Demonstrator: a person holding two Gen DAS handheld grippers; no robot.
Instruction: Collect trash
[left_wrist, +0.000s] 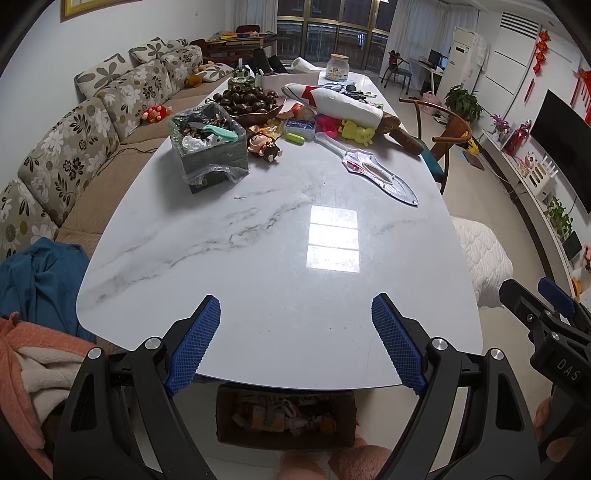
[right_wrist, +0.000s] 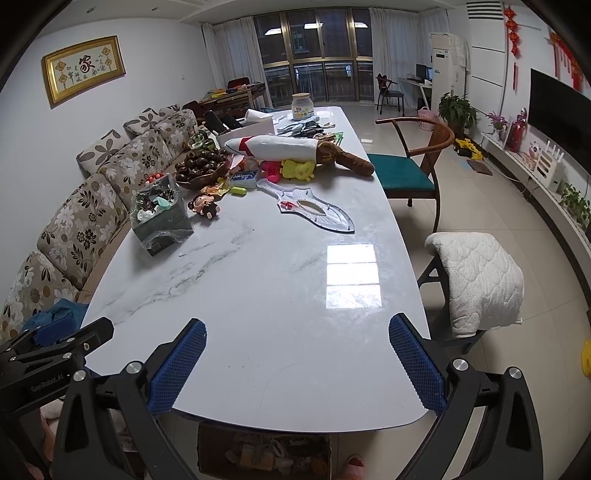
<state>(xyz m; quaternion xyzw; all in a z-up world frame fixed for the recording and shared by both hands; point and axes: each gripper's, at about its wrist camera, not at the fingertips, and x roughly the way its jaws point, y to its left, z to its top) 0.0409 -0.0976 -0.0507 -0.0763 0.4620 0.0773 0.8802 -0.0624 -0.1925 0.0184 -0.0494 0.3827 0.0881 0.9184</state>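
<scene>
Marble table (left_wrist: 258, 258) near edge, both tongs (left_wrist: 295, 343) (right_wrist: 297, 365) spread

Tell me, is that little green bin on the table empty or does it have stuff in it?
It has stuff in it. The green bin stands upright, and scraps and a teal item show above its plastic liner.

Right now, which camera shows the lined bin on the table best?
The left wrist view: the bin sits nearer and larger there, its open top showing shells and a teal scrap inside. The right wrist view shows the bin smaller, farther left, its contents harder to read.
</scene>
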